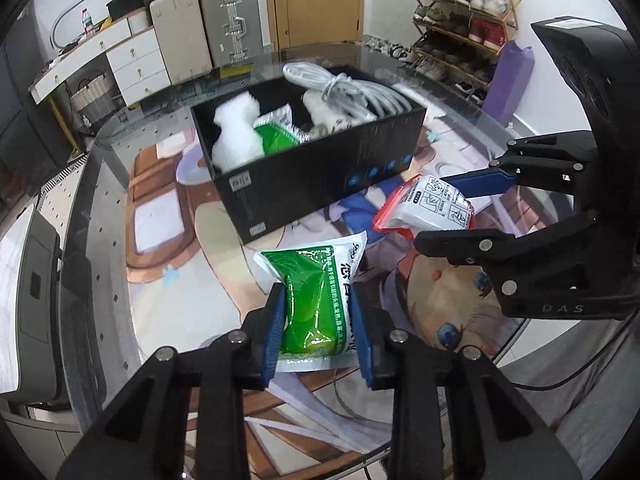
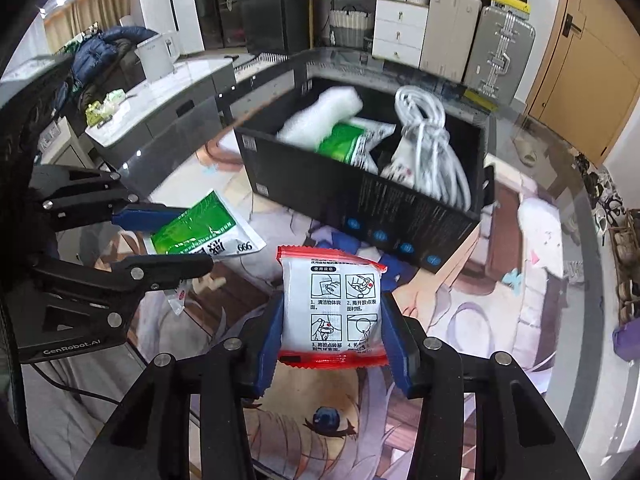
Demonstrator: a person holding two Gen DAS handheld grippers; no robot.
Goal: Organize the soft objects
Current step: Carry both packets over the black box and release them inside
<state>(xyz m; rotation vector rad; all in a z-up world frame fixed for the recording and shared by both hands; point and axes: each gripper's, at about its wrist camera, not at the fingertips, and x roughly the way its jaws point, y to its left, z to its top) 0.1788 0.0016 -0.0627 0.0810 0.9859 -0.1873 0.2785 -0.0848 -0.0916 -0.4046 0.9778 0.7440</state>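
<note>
left wrist view: left gripper (image 1: 320, 328) pinches green pouch (image 1: 316, 304) above the mat, short of black box (image 1: 316, 176); slick film may slip out.

right wrist view: right gripper (image 2: 331, 332) clamps red-edged packet (image 2: 332, 308) by its sides; box wall could snag it.

A round glass table (image 1: 100, 216) carries a printed cartoon mat (image 1: 168, 248); a black box (image 1: 320, 184) sits on it.

Bright indoor light; glare on glass table (image 1: 100, 208); fisheye edges bent, dark; slight blur.
</note>
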